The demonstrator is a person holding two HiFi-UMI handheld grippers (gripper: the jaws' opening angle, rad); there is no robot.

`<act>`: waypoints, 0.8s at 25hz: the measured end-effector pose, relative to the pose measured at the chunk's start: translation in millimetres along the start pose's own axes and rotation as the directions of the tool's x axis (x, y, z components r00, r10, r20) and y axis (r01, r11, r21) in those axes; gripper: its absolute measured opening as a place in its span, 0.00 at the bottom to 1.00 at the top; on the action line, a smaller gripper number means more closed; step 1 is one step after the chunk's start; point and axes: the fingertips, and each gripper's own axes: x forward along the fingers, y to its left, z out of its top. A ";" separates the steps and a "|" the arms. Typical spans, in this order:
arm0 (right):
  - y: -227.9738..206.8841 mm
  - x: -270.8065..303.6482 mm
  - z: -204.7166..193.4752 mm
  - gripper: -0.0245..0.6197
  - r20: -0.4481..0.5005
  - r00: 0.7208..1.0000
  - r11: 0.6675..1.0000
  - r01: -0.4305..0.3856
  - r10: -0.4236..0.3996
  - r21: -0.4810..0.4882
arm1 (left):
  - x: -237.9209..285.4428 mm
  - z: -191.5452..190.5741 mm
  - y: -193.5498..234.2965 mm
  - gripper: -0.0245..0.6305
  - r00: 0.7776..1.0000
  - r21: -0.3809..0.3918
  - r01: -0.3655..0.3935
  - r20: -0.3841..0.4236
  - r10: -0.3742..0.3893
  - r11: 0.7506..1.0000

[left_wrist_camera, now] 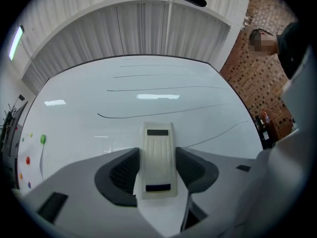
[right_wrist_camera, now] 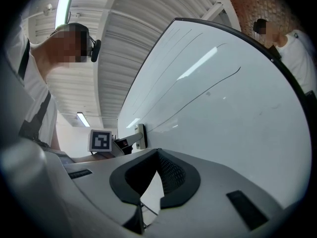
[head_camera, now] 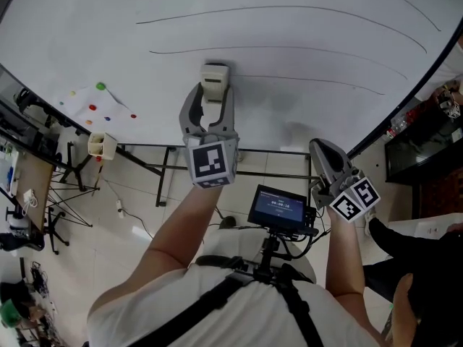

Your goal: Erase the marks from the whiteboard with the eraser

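Cream eraser (left_wrist_camera: pixel 158 133) is being gripped lengthwise by fingers (left_wrist_camera: pixel 121 175) of the left gripper (head_camera: pixel 212 100), lowest mark (head_camera: pixel 325 84) rightward of it, the right gripper (right_wrist_camera: pixel 156 153) being held closed, empty.

Work room of the lab or studio kind, set up for recording.
Large whiteboard (head_camera: pixel 289 107) on a metal stand, 12 o'clock in head view; pale tiled floor (head_camera: pixel 137 215) beneath; tripod (head_camera: pixel 70 166) and loose cables, 9 o'clock; dark cabinet (head_camera: pixel 419 150), 3 o'clock. Left gripper view: white pleated curtain (left_wrist_camera: pixel 143 29), 12 o'clock; brick wall (left_wrist_camera: pixel 257 78), 2 o'clock. Right gripper view: ceiling tube light (right_wrist_camera: pixel 66 4), 11 o'clock.
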 end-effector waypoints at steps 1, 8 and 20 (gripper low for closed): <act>-3.4 -6.8 2.2 0.07 0.000 1.000 1.000 0.004 -0.004 0.003 | 0.3 2.8 -9.2 0.40 1.000 0.003 0.004 0.000 -0.004 1.000; -29.3 -43.0 10.6 0.07 -0.004 1.000 1.000 -0.011 0.011 0.020 | 5.3 4.6 -89.0 0.40 0.991 0.037 0.130 -0.014 -0.130 0.991; -41.7 -49.3 -2.7 0.07 -0.030 0.999 0.999 -0.033 0.034 0.029 | -1.5 -47.6 24.4 0.40 0.990 -0.010 -0.055 -0.132 0.053 0.998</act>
